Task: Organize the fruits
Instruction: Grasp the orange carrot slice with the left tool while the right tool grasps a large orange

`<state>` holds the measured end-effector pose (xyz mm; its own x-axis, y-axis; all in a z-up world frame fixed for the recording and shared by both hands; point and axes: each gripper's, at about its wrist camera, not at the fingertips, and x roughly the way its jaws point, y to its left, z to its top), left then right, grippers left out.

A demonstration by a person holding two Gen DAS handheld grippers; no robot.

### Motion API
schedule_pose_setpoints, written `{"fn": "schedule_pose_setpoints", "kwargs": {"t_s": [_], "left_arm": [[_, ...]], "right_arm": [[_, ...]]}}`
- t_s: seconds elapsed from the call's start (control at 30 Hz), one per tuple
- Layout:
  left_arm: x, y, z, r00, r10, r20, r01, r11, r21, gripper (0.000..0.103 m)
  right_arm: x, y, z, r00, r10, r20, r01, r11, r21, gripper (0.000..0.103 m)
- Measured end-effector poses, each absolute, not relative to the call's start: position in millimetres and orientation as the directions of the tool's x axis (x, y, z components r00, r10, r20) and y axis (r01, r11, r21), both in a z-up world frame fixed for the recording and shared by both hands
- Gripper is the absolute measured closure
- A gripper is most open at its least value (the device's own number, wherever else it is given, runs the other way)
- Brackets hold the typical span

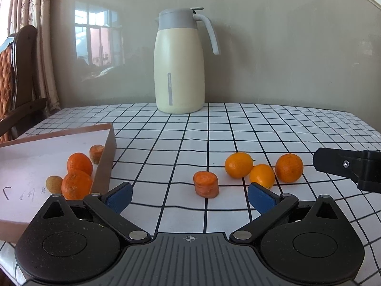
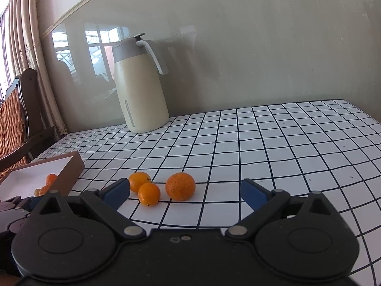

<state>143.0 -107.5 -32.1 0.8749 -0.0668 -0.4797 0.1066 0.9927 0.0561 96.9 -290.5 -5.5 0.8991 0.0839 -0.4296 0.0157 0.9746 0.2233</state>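
Three oranges [image 2: 152, 189] mid-table — right claw [image 2: 185, 194] agape

We've got both wrist cams sitting low over the checked table [image 1: 181, 128], looking along their own fingers toward the far wall. The left one sits close to the box [image 1: 104, 164] on the left, the right one further right. Both catch the jug [image 1: 179, 71] and three oranges [image 2: 180, 186].

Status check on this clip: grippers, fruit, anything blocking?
Left gripper and right gripper open, empty. Carrot chunk and three oranges loose on tablecloth; four pieces in box. Nothing blocking.
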Motion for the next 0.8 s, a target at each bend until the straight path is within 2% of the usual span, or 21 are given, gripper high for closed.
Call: {"fn": "schedule_pose_setpoints", "kwargs": {"t_s": [0.03, 0.1, 0.27, 0.37, 0.43, 0.53, 0.6, 0.67, 0.8], "left_arm": [[145, -108, -32, 0.873, -0.068, -0.483, 0.107, 0.993, 0.055, 0.012], [152, -108, -34, 0.858, -0.084, -0.507, 0.119, 0.992, 0.037, 0.021], [164, -109, -39, 0.841, -0.093, -0.532, 0.115, 0.993, 0.008, 0.026], [170, -114, -41, 0.838, -0.104, -0.536, 0.132, 0.991, 0.014, 0.033], [176, -118, -43, 0.834, -0.103, -0.542, 0.137, 0.99, 0.022, 0.051], [184, -121, -45, 0.819, -0.117, -0.562, 0.149, 0.989, 0.011, 0.067], [188, -122, -45, 0.82, -0.12, -0.56, 0.149, 0.989, 0.008, 0.067], [191, -123, -46, 0.813, -0.124, -0.568, 0.154, 0.988, 0.005, 0.074], [191, -124, -46, 0.812, -0.123, -0.571, 0.162, 0.987, 0.018, 0.075]], "right_arm": [[98, -291, -6, 0.899, 0.083, -0.431, 0.017, 0.974, 0.224, 0.01], [100, -291, -6, 0.898, 0.081, -0.433, 0.022, 0.973, 0.228, 0.01], [106, -291, -9, 0.894, 0.078, -0.441, 0.031, 0.972, 0.235, 0.012], [110, -291, -10, 0.892, 0.075, -0.446, 0.036, 0.971, 0.234, 0.012], [112, -291, -11, 0.89, 0.075, -0.449, 0.039, 0.97, 0.238, 0.013], [116, -291, -12, 0.888, 0.074, -0.454, 0.041, 0.97, 0.238, 0.013], [119, -290, -13, 0.885, 0.074, -0.459, 0.042, 0.97, 0.238, 0.014], [122, -289, -14, 0.881, 0.076, -0.467, 0.042, 0.97, 0.238, 0.017], [132, -287, -17, 0.866, 0.083, -0.493, 0.04, 0.972, 0.234, 0.026]]}}
